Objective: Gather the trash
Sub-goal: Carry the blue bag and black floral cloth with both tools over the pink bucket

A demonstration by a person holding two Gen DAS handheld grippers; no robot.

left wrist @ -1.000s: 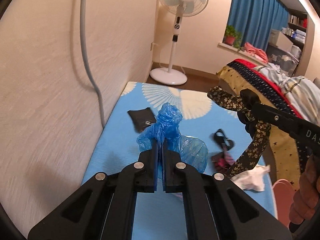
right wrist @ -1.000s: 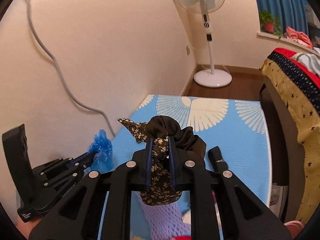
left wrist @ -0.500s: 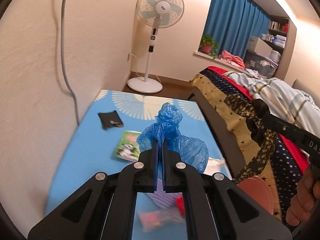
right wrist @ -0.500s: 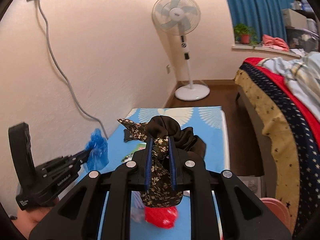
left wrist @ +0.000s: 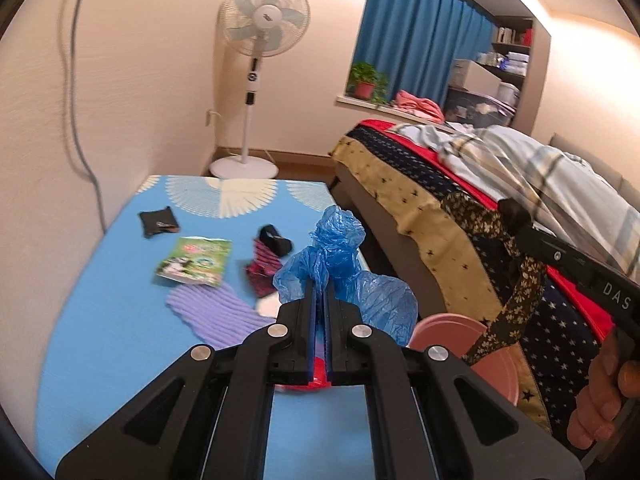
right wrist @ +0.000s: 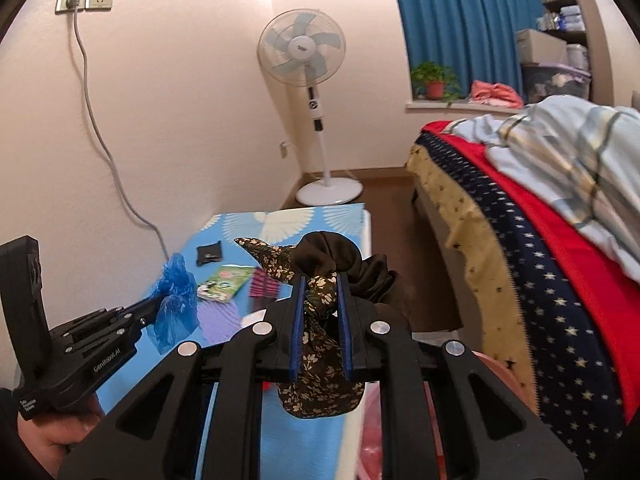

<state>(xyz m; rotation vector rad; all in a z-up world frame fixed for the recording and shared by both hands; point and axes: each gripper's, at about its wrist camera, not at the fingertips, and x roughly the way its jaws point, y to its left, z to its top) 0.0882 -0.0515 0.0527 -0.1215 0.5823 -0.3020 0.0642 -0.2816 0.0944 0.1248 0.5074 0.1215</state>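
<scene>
My left gripper (left wrist: 319, 288) is shut on a crumpled blue plastic bag (left wrist: 340, 264) and holds it above the blue mat (left wrist: 100, 320). It also shows in the right wrist view (right wrist: 160, 300) with the blue bag (right wrist: 174, 300). My right gripper (right wrist: 322, 280) is shut on a dark floral hair scrunchie (right wrist: 320, 304), raised in the air. The scrunchie also hangs at the right in the left wrist view (left wrist: 516, 292). A pink bin (left wrist: 460, 340) sits on the floor below, beside the mat.
On the mat lie a green snack wrapper (left wrist: 196, 260), a purple knit cloth (left wrist: 216, 316), a striped sock (left wrist: 266, 262), a black pouch (left wrist: 158, 222) and something red (left wrist: 318, 376). A bed (left wrist: 460, 200) stands to the right, a standing fan (left wrist: 250, 100) at the back.
Both grippers have risen and drawn back from the mat, still holding their items. More of the mat, the bed and the pink bin have come into view.
</scene>
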